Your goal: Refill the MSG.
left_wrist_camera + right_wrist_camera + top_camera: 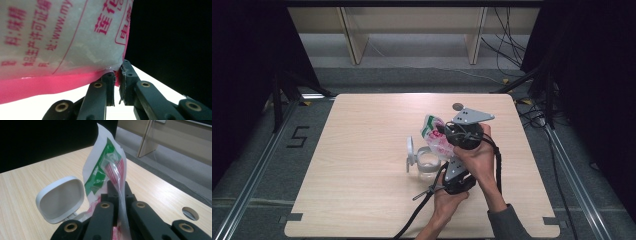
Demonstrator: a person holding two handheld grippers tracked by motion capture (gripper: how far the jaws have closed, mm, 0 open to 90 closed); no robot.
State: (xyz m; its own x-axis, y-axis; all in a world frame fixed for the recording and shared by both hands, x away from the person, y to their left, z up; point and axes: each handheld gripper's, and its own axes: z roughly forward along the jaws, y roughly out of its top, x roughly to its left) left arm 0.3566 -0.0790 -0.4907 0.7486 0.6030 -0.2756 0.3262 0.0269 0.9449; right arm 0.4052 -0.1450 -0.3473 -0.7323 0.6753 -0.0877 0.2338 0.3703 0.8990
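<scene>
Pale wood tabletop (362, 200) sits on a grey floor with dark curtains at both sides and shelf legs beyond. From the high view, both hands meet right of the table's middle: the right gripper (443, 131) reaches in from farther back and the left gripper (451, 165) from nearer the person, both clamped on a bag (434, 135) printed in white, green and red. The bag's long axis runs slanted, its green top pointing away and left, its lower end above a clear jar (428, 162) with a white lid (411, 148) flipped open on its left side. A round hole (458, 106) lies in the table just behind the hands. The left gripper view adds the close detail: its jaws are shut on the bag's (62, 37) pink bottom seam at a corner, and red print crosses the cloudy film above. The right gripper view shows that gripper's (119, 191) jaws pressed together on the bag's (105, 167) edge, the bag rising upright past them to a pointed top, with the lid's (60, 198) hollow inside facing the camera at left and the hole (190, 213) at right.
</scene>
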